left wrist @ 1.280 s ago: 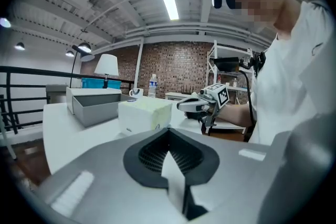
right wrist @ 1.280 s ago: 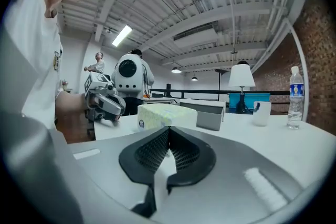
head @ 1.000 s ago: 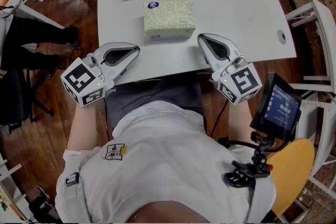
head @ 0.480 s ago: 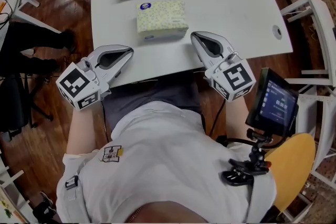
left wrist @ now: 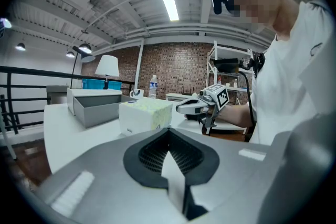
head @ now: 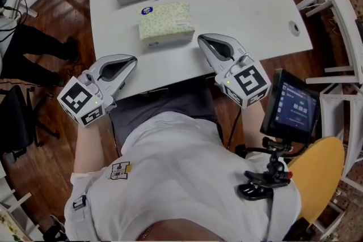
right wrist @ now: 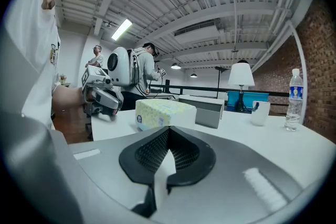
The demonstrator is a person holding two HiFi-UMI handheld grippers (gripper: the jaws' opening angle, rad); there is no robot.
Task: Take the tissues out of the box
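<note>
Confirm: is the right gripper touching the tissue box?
Apart. Head view shows a narrow strip of table between the right gripper and the tissue box.

My left gripper (head: 129,62) sits out in front of my body at about 10 o'clock, with its nose aimed toward 2 o'clock. Its jaws are pressed fully together with nothing between them. The left marker cube (head: 81,101) is at its rear end, nearest my left forearm (head: 87,144), which runs back toward 6 o'clock. My right gripper (head: 204,41) is at about 1 o'clock, nose aimed toward 10 o'clock. Its jaws are likewise closed and empty, and the right marker cube (head: 245,81) is at its back. The two noses angle inward toward each other, well apart.
</note>
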